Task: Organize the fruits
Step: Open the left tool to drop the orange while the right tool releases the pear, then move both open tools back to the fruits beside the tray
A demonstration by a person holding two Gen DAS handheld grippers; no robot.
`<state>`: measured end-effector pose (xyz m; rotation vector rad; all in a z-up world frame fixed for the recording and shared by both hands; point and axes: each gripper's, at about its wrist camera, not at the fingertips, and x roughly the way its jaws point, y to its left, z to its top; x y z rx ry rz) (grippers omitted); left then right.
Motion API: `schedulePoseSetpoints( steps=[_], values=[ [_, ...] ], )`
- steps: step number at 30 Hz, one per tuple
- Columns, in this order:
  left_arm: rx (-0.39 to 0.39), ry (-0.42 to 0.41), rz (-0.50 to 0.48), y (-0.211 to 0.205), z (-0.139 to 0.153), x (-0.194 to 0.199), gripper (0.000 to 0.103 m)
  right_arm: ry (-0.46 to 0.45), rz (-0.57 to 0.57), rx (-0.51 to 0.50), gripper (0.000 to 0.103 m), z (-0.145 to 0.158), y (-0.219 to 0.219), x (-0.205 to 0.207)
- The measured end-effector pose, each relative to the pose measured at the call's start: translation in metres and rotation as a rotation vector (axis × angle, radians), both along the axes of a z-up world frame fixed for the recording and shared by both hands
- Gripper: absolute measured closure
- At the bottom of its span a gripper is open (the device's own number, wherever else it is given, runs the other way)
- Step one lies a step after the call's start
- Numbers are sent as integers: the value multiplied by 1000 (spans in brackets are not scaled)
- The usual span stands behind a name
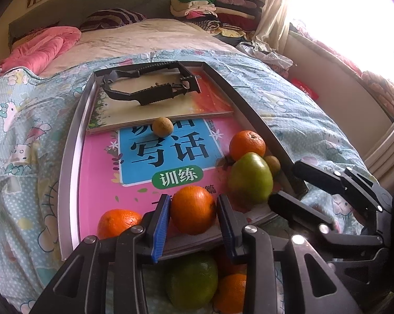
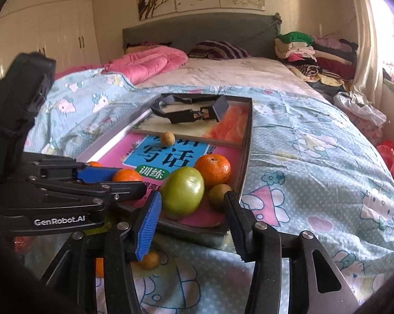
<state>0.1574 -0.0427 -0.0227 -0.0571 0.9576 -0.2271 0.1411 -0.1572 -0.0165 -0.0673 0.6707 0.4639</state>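
While our left tongs (image 1: 193, 225) stand open around the near orange (image 1: 193, 209) on the tray (image 1: 68, 157), we judge a gentle squeeze at its widest part best. Our right tongs (image 2: 194, 219) gape empty before the green fruit (image 2: 182, 195). Farther off lie another orange (image 1: 247, 144) and a black tool (image 1: 149, 87).

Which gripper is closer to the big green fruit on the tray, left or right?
Right. The right gripper is open just in front of the green fruit, which sits between its fingers' line. The left gripper straddles an orange beside it.
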Motion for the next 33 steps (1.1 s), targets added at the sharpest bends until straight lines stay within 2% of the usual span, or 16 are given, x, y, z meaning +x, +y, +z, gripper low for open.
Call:
schedulePoseSetpoints(
  steps=[3,11,17,31,33],
  values=[
    [-3,-1,6,2,1,0,67,-3,-19,0,44,1,-3,0],
    [-11,-8,13,4,4,-3,63,5,-45,8,44,-1,-10,1],
    [-22,-18,23,6,13,-8,51,17,-42,6,42,-4,-7,0],
    [-28,-53,49,15,31,-20,34,0,-35,52,37,2,-6,-6],
    [-27,-53,55,16,32,-22,29,-6,-34,59,35,3,-7,-7]
  ],
)
